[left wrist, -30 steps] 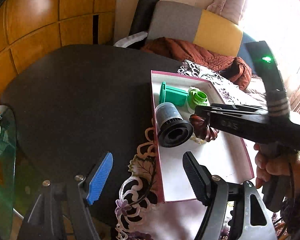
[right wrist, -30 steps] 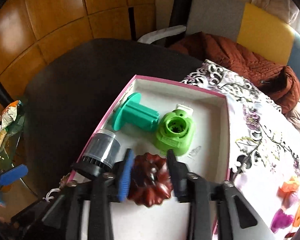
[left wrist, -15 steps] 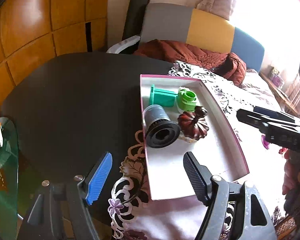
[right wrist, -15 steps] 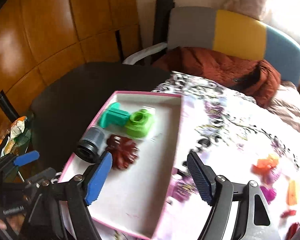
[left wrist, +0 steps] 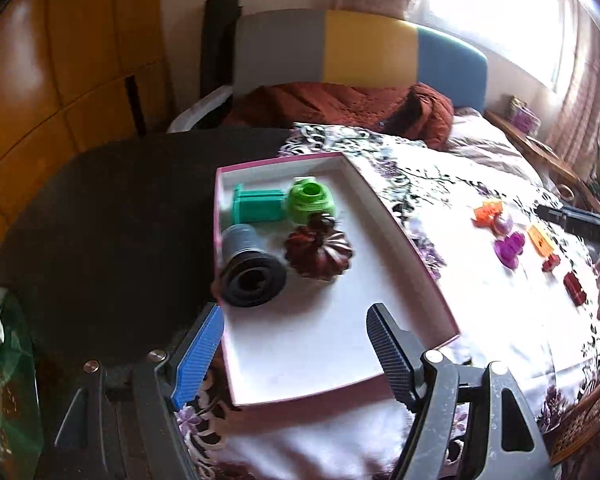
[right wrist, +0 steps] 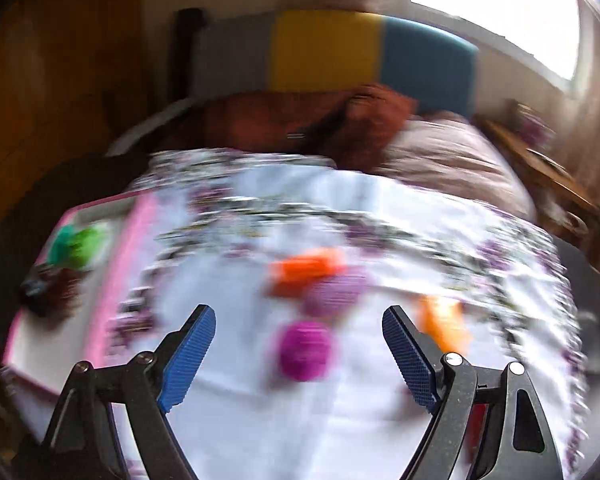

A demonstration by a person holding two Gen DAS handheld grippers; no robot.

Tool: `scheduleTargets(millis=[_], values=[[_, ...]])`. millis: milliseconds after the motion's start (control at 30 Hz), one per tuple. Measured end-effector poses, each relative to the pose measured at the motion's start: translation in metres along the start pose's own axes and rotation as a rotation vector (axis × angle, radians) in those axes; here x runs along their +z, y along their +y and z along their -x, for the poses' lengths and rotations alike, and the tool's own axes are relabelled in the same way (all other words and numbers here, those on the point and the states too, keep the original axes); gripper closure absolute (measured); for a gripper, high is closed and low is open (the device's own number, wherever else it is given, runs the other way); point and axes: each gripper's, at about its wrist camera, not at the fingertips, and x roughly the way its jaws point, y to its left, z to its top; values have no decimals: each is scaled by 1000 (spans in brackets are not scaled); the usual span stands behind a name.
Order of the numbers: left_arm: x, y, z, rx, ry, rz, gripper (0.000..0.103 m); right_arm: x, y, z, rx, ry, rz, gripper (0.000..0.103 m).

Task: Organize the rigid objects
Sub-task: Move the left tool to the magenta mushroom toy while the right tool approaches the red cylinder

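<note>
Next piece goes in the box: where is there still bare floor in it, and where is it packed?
The pink-rimmed box is bare across its near half, from the dark red fluted piece and black cylinder down to the near rim. The far left corner is crowded: teal spool and green piece sit close together with those two.

Pink-rimmed white box (left wrist: 400, 236) holding teal spool (left wrist: 256, 203), lime green cap (left wrist: 310, 200), dark red rosette (left wrist: 319, 251), grey-black cylinder (left wrist: 248, 268); white cloth (left wrist: 480, 312) printed with purple flowers.
</note>
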Motion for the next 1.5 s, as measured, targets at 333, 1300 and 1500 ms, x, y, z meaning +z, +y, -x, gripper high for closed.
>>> scheduleTargets(millis=[333, 1300, 1500], values=[[17, -57, -6, -158, 19, -76, 28, -43, -174, -8, -222, 35, -707, 7], [27, -209, -70, -355, 176, -264, 46, -55, -186, -10, -137, 36, -829, 5], [43, -227, -81, -391, 159, -262, 48, -54, -185, -11, -131, 36, -830, 5]])
